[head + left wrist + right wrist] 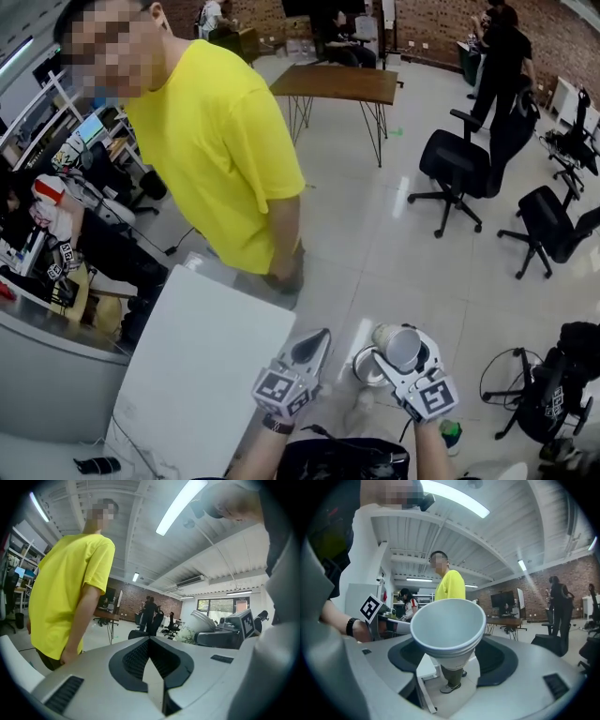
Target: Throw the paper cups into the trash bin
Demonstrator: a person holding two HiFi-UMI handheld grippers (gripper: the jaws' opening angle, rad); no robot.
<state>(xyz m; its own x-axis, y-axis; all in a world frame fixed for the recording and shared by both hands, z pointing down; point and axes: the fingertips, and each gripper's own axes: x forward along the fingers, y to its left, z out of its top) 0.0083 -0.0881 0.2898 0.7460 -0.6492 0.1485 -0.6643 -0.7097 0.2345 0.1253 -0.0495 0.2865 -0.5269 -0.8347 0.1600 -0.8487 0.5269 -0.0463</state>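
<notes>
My right gripper [451, 654] is shut on a stack of white paper cups [447, 623], whose open mouth faces its camera. In the head view this gripper [405, 354] holds the cups [386, 335] low at centre right, over a white round rim [360, 365] that looks like the trash bin. The cups' leaf-printed side [190, 633] shows in the left gripper view. My left gripper [322, 336] hovers just left of the cups. Its jaws [150, 642] meet at the tip with nothing between them.
A person in a yellow shirt [225, 141] stands close ahead, beside a white table [202, 375] at lower left. Black office chairs [455, 169] and a wooden table [339, 82] stand farther off on the pale floor. Cables and dark gear [548, 394] lie at lower right.
</notes>
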